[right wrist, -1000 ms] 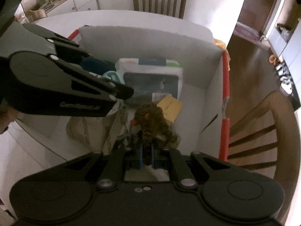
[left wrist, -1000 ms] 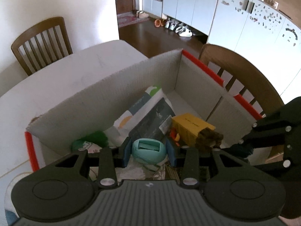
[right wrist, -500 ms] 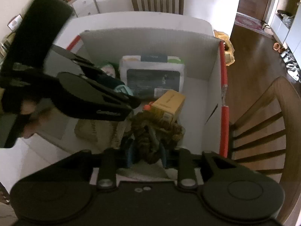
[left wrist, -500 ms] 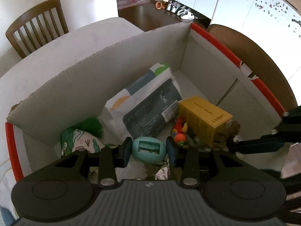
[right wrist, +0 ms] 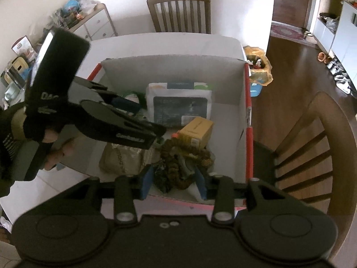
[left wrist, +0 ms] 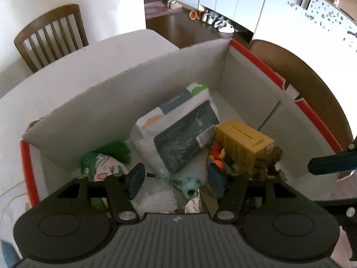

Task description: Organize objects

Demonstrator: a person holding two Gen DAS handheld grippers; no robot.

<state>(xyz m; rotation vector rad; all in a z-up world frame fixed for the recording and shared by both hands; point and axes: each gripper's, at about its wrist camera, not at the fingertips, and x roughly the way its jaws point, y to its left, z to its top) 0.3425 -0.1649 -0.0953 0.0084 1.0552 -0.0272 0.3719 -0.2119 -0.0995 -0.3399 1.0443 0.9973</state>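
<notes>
A white cardboard box (left wrist: 138, 93) with red edges stands on the white table (left wrist: 93, 53). Inside lie a paper pack (left wrist: 178, 125), a yellow box (left wrist: 245, 145), a green-haired doll (left wrist: 104, 163), a small teal item (left wrist: 189, 184) and a brown furry toy (right wrist: 178, 163). My left gripper (left wrist: 176, 179) is open and empty above the teal item, which lies on the box floor. My right gripper (right wrist: 174, 183) is open above the furry toy, which rests in the box (right wrist: 174, 71). The left gripper also shows in the right wrist view (right wrist: 138, 127).
Wooden chairs stand at the table's far side (left wrist: 51, 35) and beside the box (right wrist: 312, 147). A bin with a yellow bag (right wrist: 258, 67) sits on the dark floor. A cluttered white dresser (right wrist: 89, 20) stands against the wall.
My left gripper opened and let the teal item drop into the box. My right gripper opened, released the furry toy and drew back upward.
</notes>
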